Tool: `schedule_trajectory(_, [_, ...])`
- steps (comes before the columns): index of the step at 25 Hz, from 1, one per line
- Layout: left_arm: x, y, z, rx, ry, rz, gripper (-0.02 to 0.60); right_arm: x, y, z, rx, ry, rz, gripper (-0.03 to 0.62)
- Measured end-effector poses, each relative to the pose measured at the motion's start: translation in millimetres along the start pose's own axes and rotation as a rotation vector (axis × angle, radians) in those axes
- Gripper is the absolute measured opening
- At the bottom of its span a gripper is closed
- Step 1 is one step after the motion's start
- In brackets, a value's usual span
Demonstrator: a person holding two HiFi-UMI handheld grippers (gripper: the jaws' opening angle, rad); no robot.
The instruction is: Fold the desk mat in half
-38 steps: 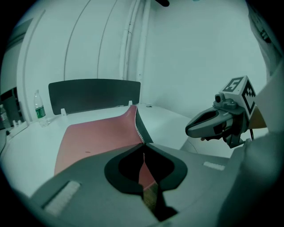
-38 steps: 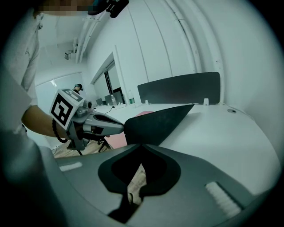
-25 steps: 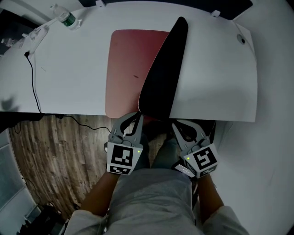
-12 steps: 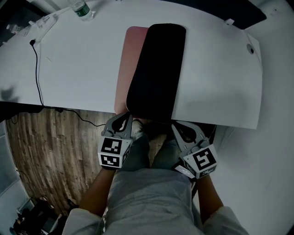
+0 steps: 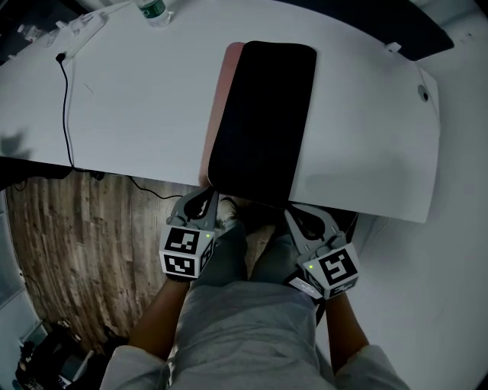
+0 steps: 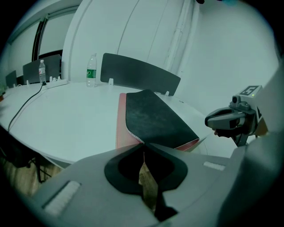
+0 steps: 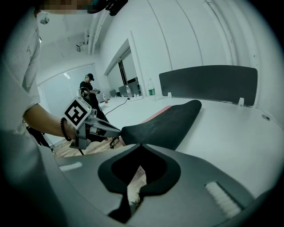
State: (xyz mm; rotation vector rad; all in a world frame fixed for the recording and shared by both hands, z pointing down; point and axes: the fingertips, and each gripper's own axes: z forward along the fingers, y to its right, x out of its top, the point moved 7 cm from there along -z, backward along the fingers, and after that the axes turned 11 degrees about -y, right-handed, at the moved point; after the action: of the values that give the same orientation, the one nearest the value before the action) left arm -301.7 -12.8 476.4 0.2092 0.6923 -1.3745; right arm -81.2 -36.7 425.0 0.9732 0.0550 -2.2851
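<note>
Jaws of your left gripper are pinched together on the near-left corner of the desk mat; those of your right gripper look clamped on its near edge by the fold. It lies doubled on the white worktop, black underside up, with a pink strip uncovered at left. Judge it soft and light, so hold its corners; the far bottle has unclear contents.

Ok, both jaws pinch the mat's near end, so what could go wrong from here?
A pink strip shows along the left of the pink-and-black desk mat, so the halves aren't lined up; released now, the fold would likely be uneven. The mat's near end sits at the edge of the white table, where the left gripper and right gripper pinch it; a tug toward the person could slide it off.
</note>
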Motion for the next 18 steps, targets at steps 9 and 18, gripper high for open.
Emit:
schedule_trajectory(9, [-8, -13, -1, 0.015, -0.004, -0.022, 0.031, 5, -6, 12, 0.021, -0.016, -0.019, 0.008])
schedule_trajectory(18, [-14, -17, -1, 0.017, -0.01, -0.044, 0.031, 11, -8, 18, 0.036, -0.025, -0.031, 0.007])
